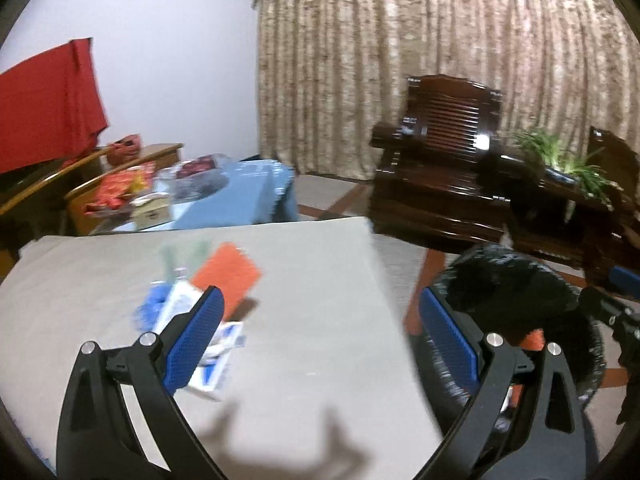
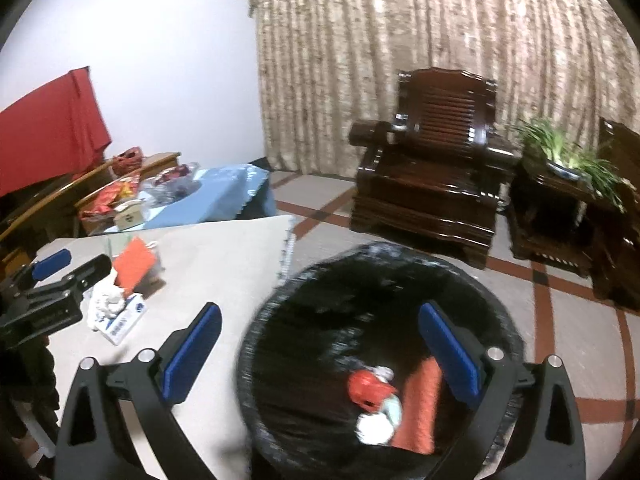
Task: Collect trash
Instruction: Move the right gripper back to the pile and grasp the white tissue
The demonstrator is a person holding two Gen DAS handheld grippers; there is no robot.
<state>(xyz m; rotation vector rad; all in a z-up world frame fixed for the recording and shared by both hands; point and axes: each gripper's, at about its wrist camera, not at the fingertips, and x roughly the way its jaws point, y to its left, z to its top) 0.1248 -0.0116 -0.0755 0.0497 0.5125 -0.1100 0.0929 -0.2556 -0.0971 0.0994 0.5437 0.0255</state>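
A black-lined trash bin [image 2: 400, 280] stands on the floor beside the beige-covered table [image 2: 224, 256]. Red, orange and white trash [image 2: 376, 396] lies inside it. My right gripper [image 2: 320, 352] is open and empty, hovering over the bin's mouth. My left gripper [image 1: 320, 340] is open and empty above the table [image 1: 312, 320]. On the table lie an orange packet [image 1: 230, 276], a blue and white box [image 1: 216, 360] and crumpled blue and white wrappers [image 1: 160, 308]. The right wrist view shows the same packet [image 2: 134, 260], the box [image 2: 124, 320] and the left gripper [image 2: 60, 276]. The bin [image 1: 520, 292] shows right of the left gripper.
A dark wooden armchair [image 2: 432, 168] and a side table with a green plant [image 2: 572, 160] stand beyond the bin. A blue-covered table [image 2: 216, 196] with snacks and a box sits behind the beige table. A red cloth [image 2: 48, 128] hangs at left.
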